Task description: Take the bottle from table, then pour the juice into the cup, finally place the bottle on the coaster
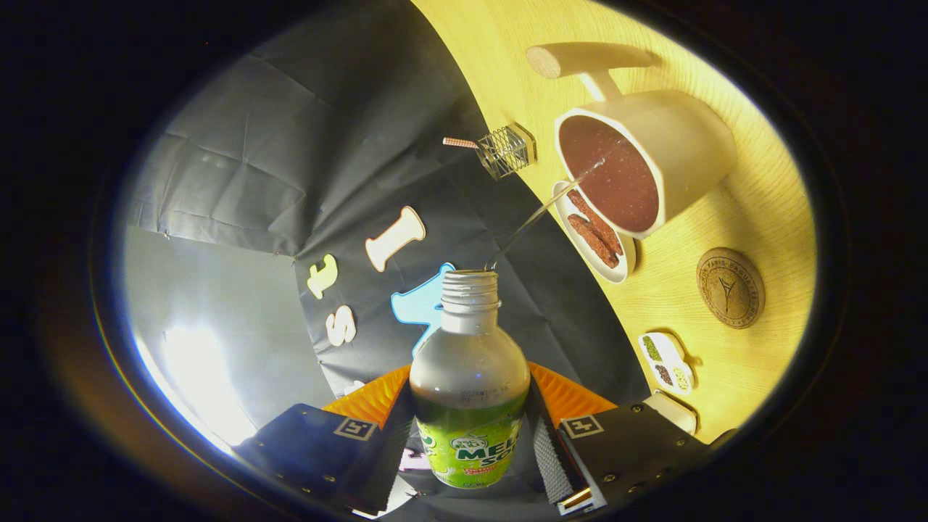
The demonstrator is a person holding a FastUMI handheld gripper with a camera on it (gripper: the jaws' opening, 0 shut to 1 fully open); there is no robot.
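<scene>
- One bottle [469, 377], uncapped, green-labelled, sits low in the centre of the frame, clamped between both fingers of the tool [470, 442].
- One thin stream [547, 206] runs from its mouth up and right into one cup [645, 163], a pale cup holding dark liquid, in the upper right.
- One small white dish [591, 235] with brown strips touches the cup's rim.
- One round coaster [730, 288] lies bare at right, apart from the cup.
- One wire basket [507, 151] and one divided dish [667, 360] also sit on the yellow wooden table [761, 210].
- Black cloth wall covers the left of the frame.
</scene>
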